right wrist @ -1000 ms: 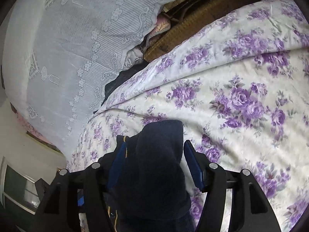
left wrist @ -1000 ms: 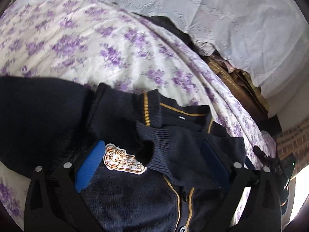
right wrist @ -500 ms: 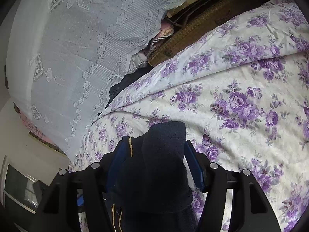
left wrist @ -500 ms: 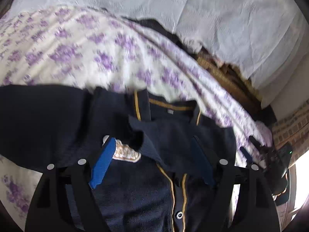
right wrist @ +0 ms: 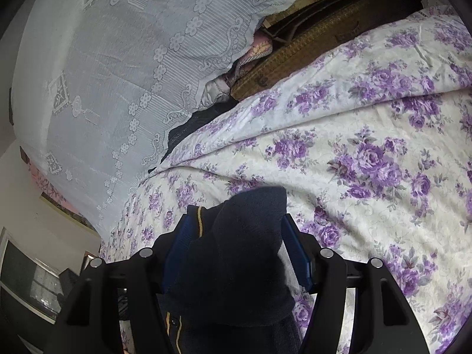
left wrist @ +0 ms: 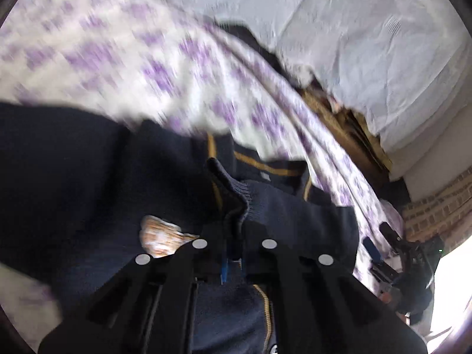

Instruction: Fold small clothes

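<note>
A small navy knit cardigan [left wrist: 88,177] with gold trim and an orange chest badge [left wrist: 160,236] lies on the floral bedspread [left wrist: 118,67]. In the left wrist view my left gripper [left wrist: 233,253] is shut on the ribbed cuff [left wrist: 236,197] of a sleeve folded across the chest. In the right wrist view my right gripper [right wrist: 236,253] is open, its blue pads [right wrist: 298,253] on either side of a bunched navy sleeve [right wrist: 250,236] of the cardigan that lies between them.
A white lace cloth [right wrist: 118,73] covers the head of the bed, with a brown quilted edge [right wrist: 309,38] and bundled clothes beside it. The right gripper's body [left wrist: 407,253] shows at the far right of the left view, near a brick wall [left wrist: 436,206].
My left gripper has shut on the sleeve cuff; its fingers were wide open before. The left view has shifted and is blurred. The right gripper has stayed open around the sleeve.
</note>
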The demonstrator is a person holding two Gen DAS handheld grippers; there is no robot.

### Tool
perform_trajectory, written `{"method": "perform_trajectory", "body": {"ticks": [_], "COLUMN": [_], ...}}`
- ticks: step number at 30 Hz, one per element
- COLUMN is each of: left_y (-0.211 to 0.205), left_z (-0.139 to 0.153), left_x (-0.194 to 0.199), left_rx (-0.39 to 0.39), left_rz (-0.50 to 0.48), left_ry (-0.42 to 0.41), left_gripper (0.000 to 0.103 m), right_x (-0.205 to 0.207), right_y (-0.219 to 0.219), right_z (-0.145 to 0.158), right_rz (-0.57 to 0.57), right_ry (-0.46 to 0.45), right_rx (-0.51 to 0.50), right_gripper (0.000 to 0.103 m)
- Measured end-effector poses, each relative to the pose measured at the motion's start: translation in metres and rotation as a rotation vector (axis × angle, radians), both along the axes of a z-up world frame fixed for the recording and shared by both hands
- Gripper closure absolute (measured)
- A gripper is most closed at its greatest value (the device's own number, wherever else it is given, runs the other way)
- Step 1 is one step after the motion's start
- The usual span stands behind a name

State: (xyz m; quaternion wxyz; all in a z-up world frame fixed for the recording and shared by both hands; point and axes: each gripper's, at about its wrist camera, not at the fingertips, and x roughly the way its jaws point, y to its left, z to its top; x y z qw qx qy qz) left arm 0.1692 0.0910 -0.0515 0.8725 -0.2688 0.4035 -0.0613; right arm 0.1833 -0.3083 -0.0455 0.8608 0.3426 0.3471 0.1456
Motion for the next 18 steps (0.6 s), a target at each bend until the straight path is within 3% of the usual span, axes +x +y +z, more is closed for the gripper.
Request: {"method": "perform_trajectory", "body": {"ticks": [2,4,6,9,11,15,18], "left_y": [0.004,0.004,-0.002,-0.005,-0.006,-0.016,-0.012], "left_z": [0.009,0.006,-0.006,-0.022,-0.022,-0.024,-0.024], "left_x": [-0.007,-0.009,-0.007,-0.002,-0.003,-0.003,-0.005], "left_rx": [0.036,0.070,0.139,0.175,0.197,0.295,0.268], "left_rz": [0.023,0.034,0.050,0.074,0.070,0.064,0.058], "left_ry": [-0.028,-0.006,0.042,0.101,0.100,0.102,0.097], "left_gripper": [0.098,0.097,0.097,0.097,0.096,0.094,0.094], "right_x": [0.000,0.003,0.007,0.015,0.032,0.029,0.010], "right_y": [0.004,0.014,0.028,0.057,0.070,0.069,0.066], "right_z": [0.004,0.005,0.004,-0.005,-0.031,-0.023,-0.009], "right_rz": [0.005,0.027,0.056,0.079,0.097,0.079,0.103], "right_ry": [-0.019,-0.029,-0.032,-0.005,0.069,0.022,-0.014], "right_rx": [-0.021,-0.061,-0.121,-0.332,-0.460,-0.490,-0.454], "right_gripper": [0.043,0.050,0.064,0.074,0.078,0.080,0.078]}}
